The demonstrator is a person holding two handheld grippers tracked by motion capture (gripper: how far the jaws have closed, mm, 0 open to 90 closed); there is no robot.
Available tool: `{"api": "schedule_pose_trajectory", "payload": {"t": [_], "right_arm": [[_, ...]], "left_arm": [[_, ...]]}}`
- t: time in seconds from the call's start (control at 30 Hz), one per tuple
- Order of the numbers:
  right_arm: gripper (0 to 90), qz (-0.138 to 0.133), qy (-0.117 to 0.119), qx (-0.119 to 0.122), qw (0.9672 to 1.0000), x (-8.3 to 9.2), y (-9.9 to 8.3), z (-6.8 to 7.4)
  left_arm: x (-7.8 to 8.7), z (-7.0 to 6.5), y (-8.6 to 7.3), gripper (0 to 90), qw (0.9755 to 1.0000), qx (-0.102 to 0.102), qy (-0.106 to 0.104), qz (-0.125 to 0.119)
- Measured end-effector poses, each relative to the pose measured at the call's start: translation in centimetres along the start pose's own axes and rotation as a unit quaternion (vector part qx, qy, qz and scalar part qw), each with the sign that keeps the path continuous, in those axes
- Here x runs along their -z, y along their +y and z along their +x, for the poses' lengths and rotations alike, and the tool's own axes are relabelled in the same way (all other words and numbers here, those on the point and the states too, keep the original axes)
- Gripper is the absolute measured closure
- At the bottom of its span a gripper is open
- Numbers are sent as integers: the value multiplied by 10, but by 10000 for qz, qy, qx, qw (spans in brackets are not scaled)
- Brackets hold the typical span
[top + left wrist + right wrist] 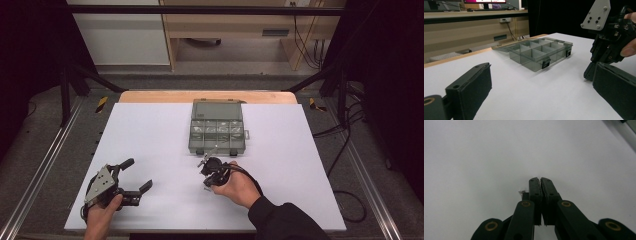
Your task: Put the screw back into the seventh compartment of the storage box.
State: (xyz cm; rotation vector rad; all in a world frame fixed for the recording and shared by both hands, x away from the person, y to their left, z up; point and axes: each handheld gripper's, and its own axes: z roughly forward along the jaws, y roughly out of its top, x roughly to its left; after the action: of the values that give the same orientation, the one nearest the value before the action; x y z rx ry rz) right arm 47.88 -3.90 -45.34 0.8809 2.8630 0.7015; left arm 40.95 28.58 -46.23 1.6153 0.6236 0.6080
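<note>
A white rectangular bench [150, 135] is filling the middle of the high view, lying over a pale wooden board whose edge is showing along its far side. Grey floor, black frame posts and metal rails are running down both sides, and light wooden furniture with hanging cables is standing at the top of the frame.

A smoky grey translucent plastic compartment box [216, 132] is sitting at the upper centre of the bench with its lid lying open and flat toward the far edge. Its long axis is running left to right across the high view, and its black latches are facing the person. In the left gripper view the box [541, 53] is sitting mid-frame, its dividers clear; what is in the compartments cannot be told. No readable writing is showing on it.

The right gripper [206, 186] is pointing down at the bench just below the box, and in its own view the right gripper [540, 179] is showing its jaws pressed together at the tips. A small silvery screw-like piece [521, 192] is lying just left of the jaws; whether anything is pinched between them cannot be told.

The left gripper [138, 175] is resting at the lower left of the bench, jaws spread wide and holding nothing.
</note>
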Motion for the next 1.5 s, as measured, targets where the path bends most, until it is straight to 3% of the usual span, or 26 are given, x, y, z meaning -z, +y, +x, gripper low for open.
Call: {"api": "schedule_pose_trajectory", "payload": {"t": [0.47, 0.57, 0.67, 1.5], "right_arm": [[877, -205, -59, -220, 9995, 17, -1, -9], [877, -239, -123, -88, 9996, 19, -3, -13], [877, -276, -132, -234, 9993, 22, -3, -14], [877, -553, -648, -470, 9953, 56, 1, -51]], "left_arm": [[0, -2, 0, 18, 9999, 63, -82, -115], [-2, -2, 0, 18, 9999, 85, -77, -115], [-2, -2, 0, 19, 9998, 91, -92, -119], [-3, -3, -1, 19, 9998, 95, -101, -109]]}}
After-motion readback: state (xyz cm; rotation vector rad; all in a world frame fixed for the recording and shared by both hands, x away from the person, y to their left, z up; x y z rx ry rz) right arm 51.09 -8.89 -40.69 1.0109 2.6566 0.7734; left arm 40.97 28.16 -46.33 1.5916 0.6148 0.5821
